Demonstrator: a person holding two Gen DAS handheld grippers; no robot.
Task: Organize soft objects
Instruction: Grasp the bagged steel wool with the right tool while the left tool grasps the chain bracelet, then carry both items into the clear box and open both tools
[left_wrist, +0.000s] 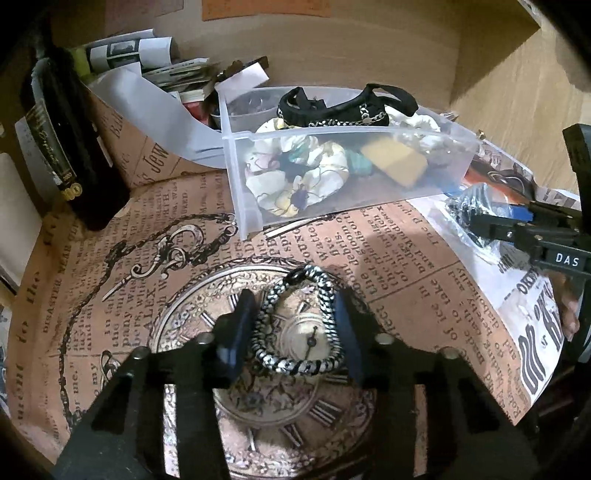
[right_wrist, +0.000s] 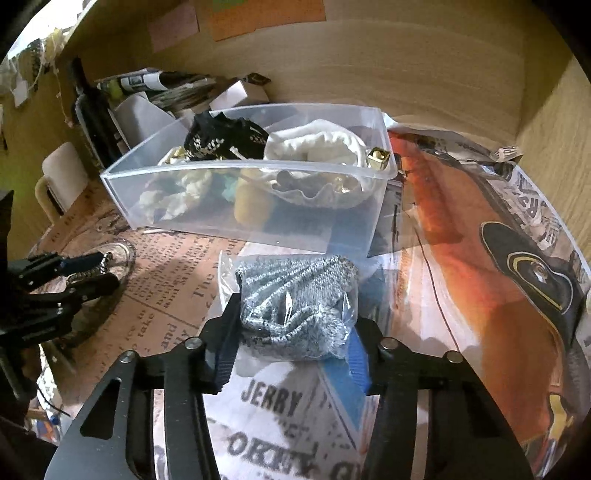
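- Left gripper (left_wrist: 295, 325) clamps a braided hair tie (left_wrist: 295, 332), mid-tabletop.
- Right gripper (right_wrist: 291, 343) grips bagged grey knit (right_wrist: 295, 302), just before the bin (right_wrist: 236, 199).

Vintage newsprint sheet (left_wrist: 399, 258) covers the surface, printed with a pocket watch and Roman numerals. Dark bottle (left_wrist: 70, 147) stands upright at far left, against the folded-up edge of the sheet. Behind it, a heap of loose papers and booklets (left_wrist: 159, 70) (titles too blurred to read). Wooden back panel (right_wrist: 388, 62) carries an orange note (right_wrist: 266, 16). Colour poster (right_wrist: 480, 236) lies at right.
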